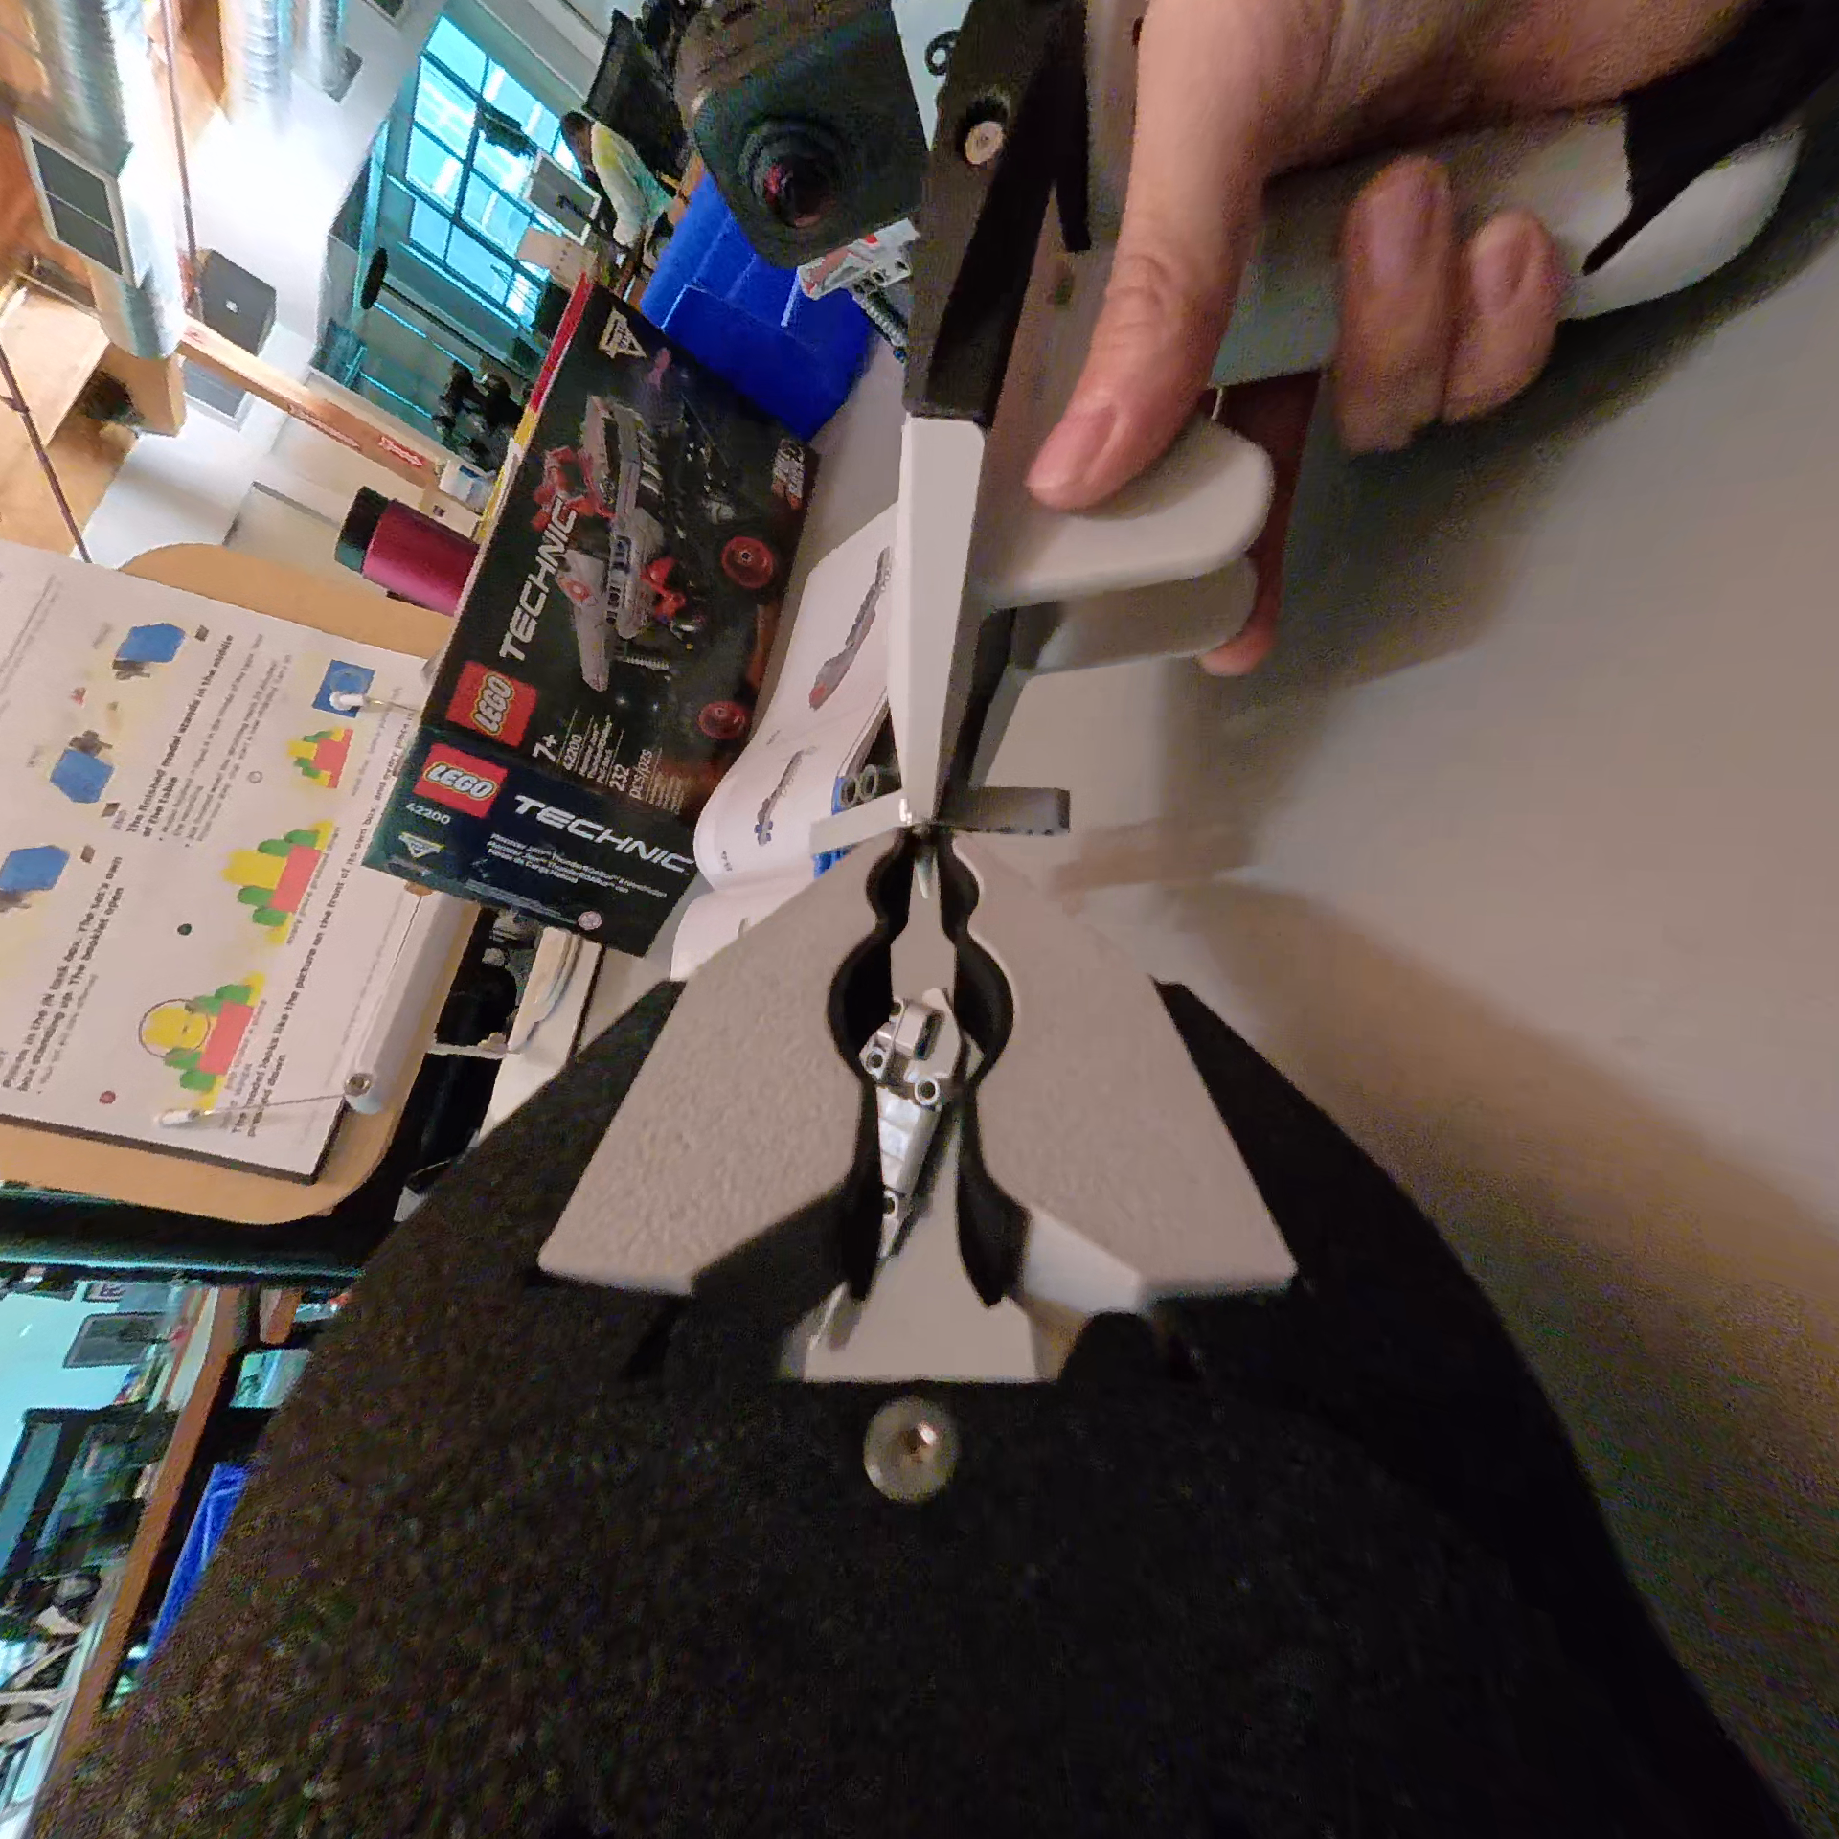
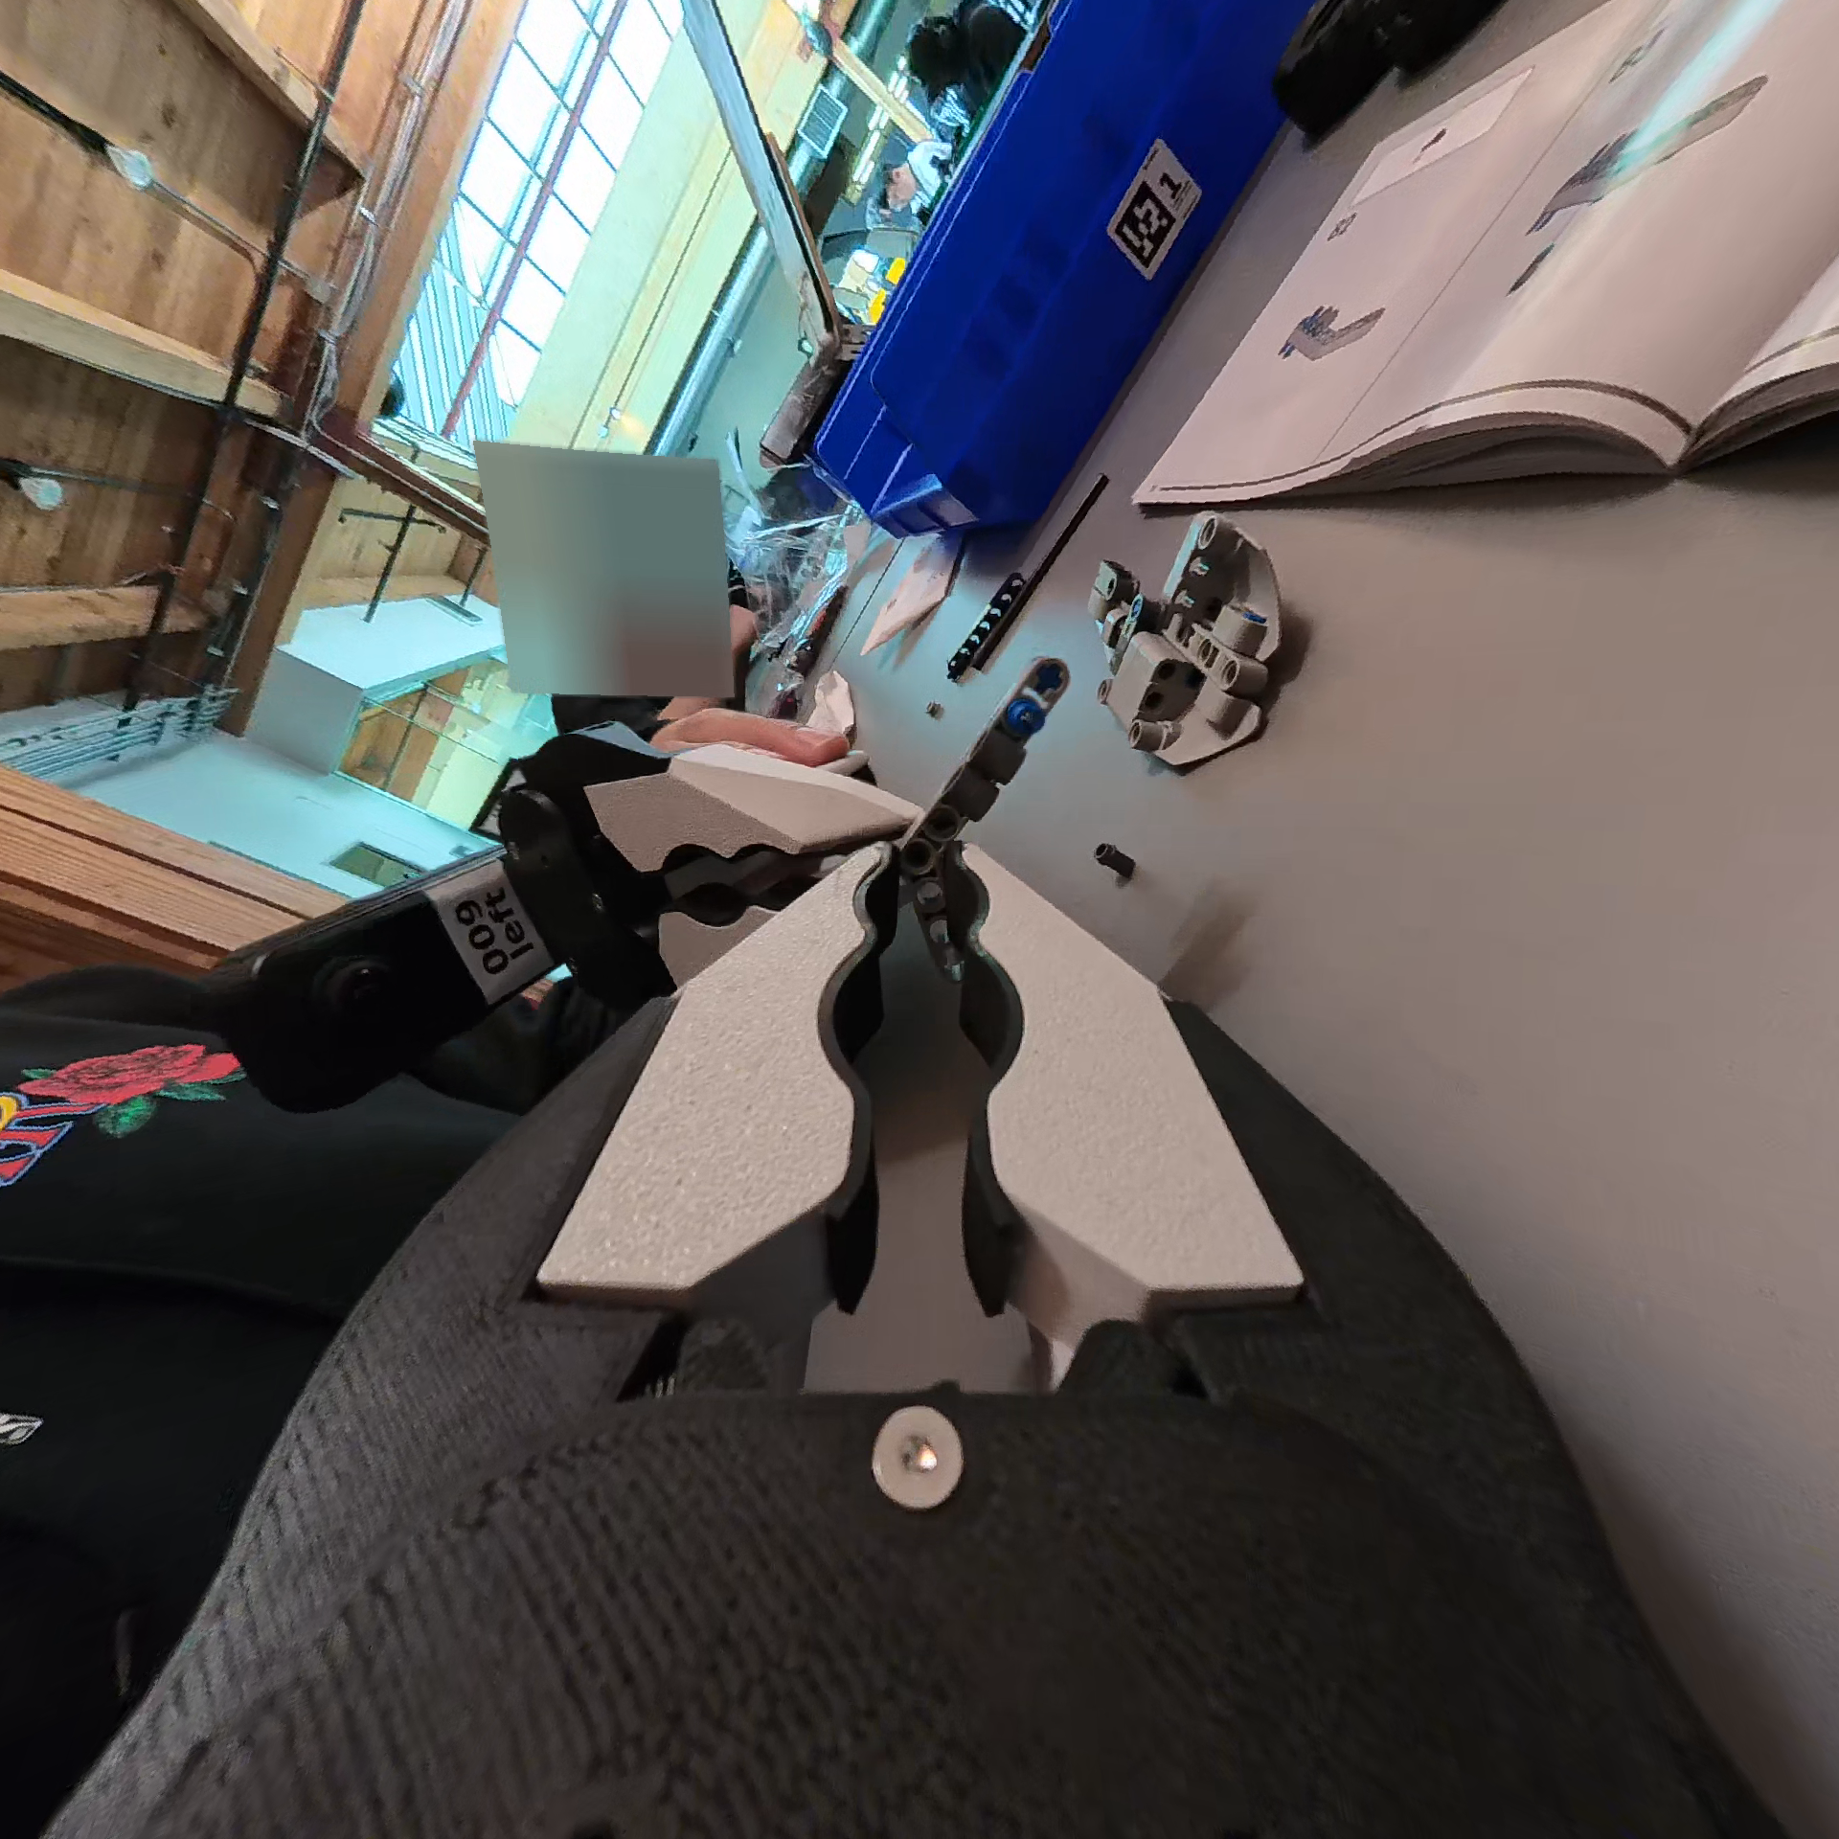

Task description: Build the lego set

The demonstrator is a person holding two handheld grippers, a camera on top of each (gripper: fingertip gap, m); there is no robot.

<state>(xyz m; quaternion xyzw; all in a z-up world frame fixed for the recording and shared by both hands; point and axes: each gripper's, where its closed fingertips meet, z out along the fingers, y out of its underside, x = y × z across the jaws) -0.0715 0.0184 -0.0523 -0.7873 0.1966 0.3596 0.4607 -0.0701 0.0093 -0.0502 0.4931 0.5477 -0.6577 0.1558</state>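
Grey tabletop (image 2: 1493, 995) sitting under both tools. Right gripper (image 2: 920, 876) pinching grey lego beam (image 2: 980, 766) at frame centre; left gripper (image 1: 920, 856) clamping light-grey lego piece (image 1: 911, 1085) between its fingers, lower centre.

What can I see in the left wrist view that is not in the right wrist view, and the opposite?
Only the left wrist view shows the set's box, a printed sheet with coloured brick pictures, a dark red cylinder, and the hand holding the right gripper.

Only the right wrist view shows the grey sub-assembly lying on the table, a black strip and a small dark pin.

Both show the blue bin, the open booklet, and the two grippers meeting tip to tip.
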